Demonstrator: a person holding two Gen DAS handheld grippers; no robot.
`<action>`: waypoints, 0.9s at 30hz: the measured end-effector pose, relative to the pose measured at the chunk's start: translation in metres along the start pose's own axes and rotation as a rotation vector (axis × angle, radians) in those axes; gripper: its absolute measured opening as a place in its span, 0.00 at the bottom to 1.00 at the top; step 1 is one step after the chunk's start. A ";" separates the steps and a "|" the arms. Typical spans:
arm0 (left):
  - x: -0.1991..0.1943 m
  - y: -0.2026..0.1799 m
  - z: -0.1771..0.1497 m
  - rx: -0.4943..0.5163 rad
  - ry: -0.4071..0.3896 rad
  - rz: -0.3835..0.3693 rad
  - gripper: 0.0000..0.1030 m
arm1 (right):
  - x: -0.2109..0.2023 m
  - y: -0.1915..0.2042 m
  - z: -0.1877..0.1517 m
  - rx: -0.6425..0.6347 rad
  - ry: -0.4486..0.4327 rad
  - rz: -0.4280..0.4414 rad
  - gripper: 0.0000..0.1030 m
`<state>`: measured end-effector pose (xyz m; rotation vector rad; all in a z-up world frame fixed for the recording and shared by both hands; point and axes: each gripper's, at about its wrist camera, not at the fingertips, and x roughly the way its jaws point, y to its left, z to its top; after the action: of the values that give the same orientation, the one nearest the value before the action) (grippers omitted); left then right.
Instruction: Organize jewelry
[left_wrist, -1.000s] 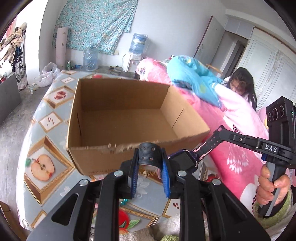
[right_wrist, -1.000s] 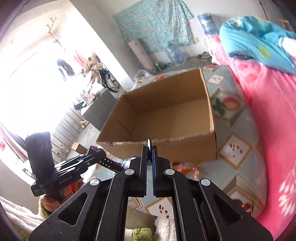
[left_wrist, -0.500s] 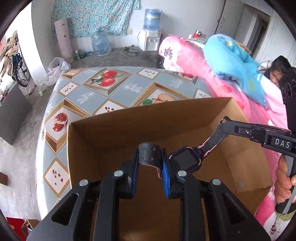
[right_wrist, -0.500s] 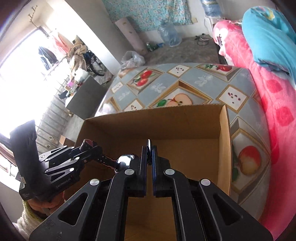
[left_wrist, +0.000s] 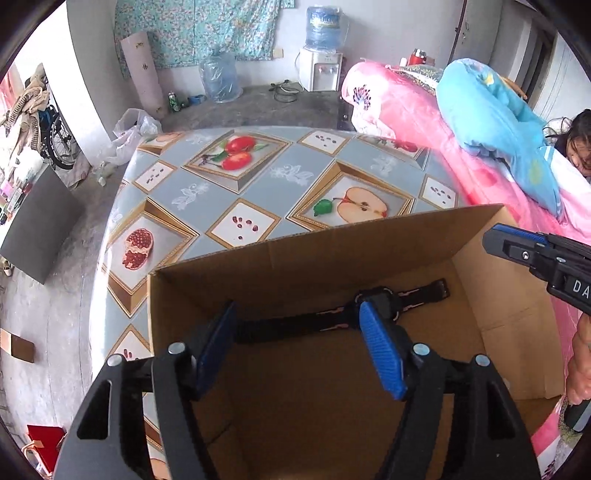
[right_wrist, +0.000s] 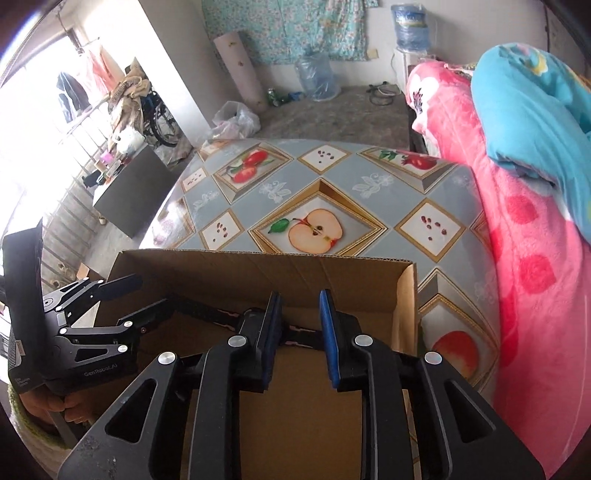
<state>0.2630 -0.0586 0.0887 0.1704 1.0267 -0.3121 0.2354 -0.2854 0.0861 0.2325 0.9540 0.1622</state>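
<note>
1. The left gripper (left_wrist: 297, 334) hangs over the open brown cardboard box (left_wrist: 509, 350); its blue-padded jaws have just been opening and stand wide, holding nothing.
2. The right gripper (right_wrist: 298, 334) has just been opening too; its jaws are slightly parted and empty.
3. The black wristwatch with pink-edged strap (left_wrist: 380, 301) lies flat on the box floor near the far wall, free of both grippers.
4. The box stands at the near edge of the fruit-patterned tablecloth (left_wrist: 258, 184).

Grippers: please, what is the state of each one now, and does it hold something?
Left gripper: open, just opened, holds nothing; watch lies in the box.
Right gripper: open, just opened, holds nothing.
</note>
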 end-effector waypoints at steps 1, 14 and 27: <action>-0.011 0.000 -0.003 0.000 -0.026 0.001 0.71 | -0.012 0.001 -0.003 -0.003 -0.025 0.002 0.26; -0.136 0.024 -0.156 -0.078 -0.221 0.066 0.94 | -0.137 0.010 -0.148 -0.044 -0.212 -0.047 0.83; -0.017 -0.026 -0.243 -0.034 0.009 0.226 0.96 | -0.070 0.063 -0.239 -0.077 0.024 -0.219 0.92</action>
<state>0.0489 -0.0114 -0.0202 0.2547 1.0101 -0.0887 -0.0027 -0.2117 0.0254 0.0547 0.9885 -0.0002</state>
